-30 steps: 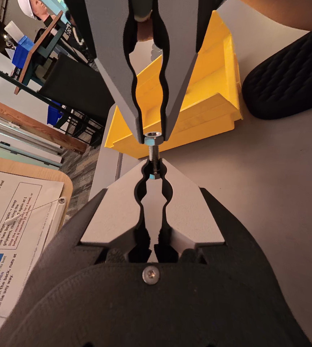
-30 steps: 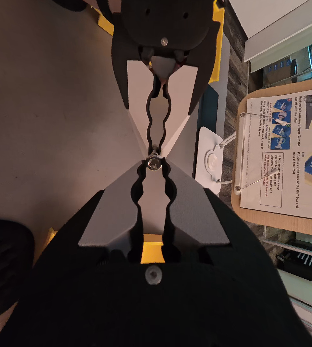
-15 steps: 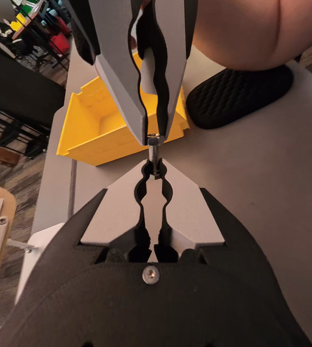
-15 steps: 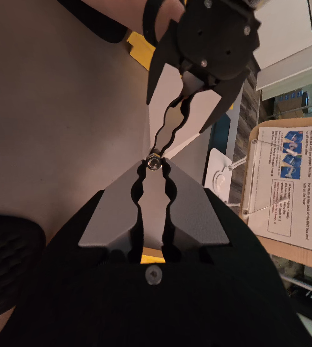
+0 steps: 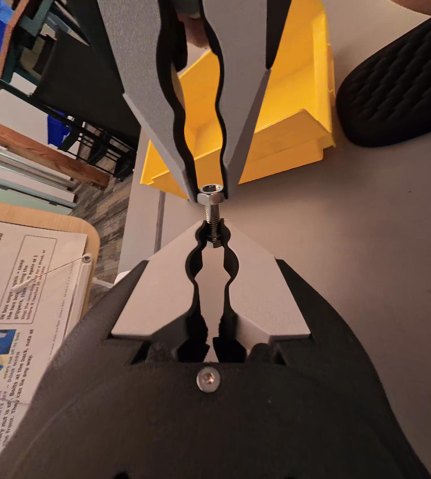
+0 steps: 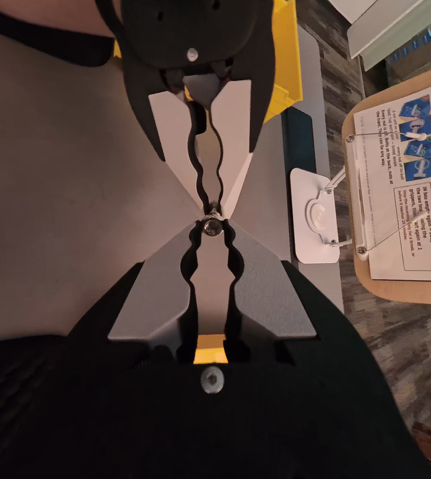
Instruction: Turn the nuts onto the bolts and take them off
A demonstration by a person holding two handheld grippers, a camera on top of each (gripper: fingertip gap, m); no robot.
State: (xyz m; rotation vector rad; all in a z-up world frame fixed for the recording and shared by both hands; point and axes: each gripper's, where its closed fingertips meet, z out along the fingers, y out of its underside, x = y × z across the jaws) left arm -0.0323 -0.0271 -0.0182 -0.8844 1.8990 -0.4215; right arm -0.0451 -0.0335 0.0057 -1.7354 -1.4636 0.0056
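A small steel bolt [image 5: 212, 217] is held in the air between my two grippers, which face each other tip to tip over the grey table [image 5: 338, 259]. My left gripper [image 5: 213, 228] is shut on the bolt's lower end. My right gripper [image 5: 211, 195] comes in from the top of the left wrist view and is shut on a hex nut [image 5: 210, 199] at the bolt's other end. A short length of thread shows between them. In the right wrist view my right gripper [image 6: 211, 226] grips the nut [image 6: 210, 229], and the left gripper [image 6: 212, 207] is just beyond it.
A yellow bin [image 5: 274, 145] stands on the table behind the grippers, with a black textured pad [image 5: 395, 85] to its right. A printed sheet on a wooden board [image 5: 27, 285] and its white stand base [image 6: 315, 217] sit past the table edge. A second yellow bin [image 6: 287, 77] is behind the left gripper. The grippers are tip to tip, or close to it.
The two grippers twisted relative to each other half a second ago and have swung back to about the same alignment as one second ago. Both stay shut on the bolt and nut.
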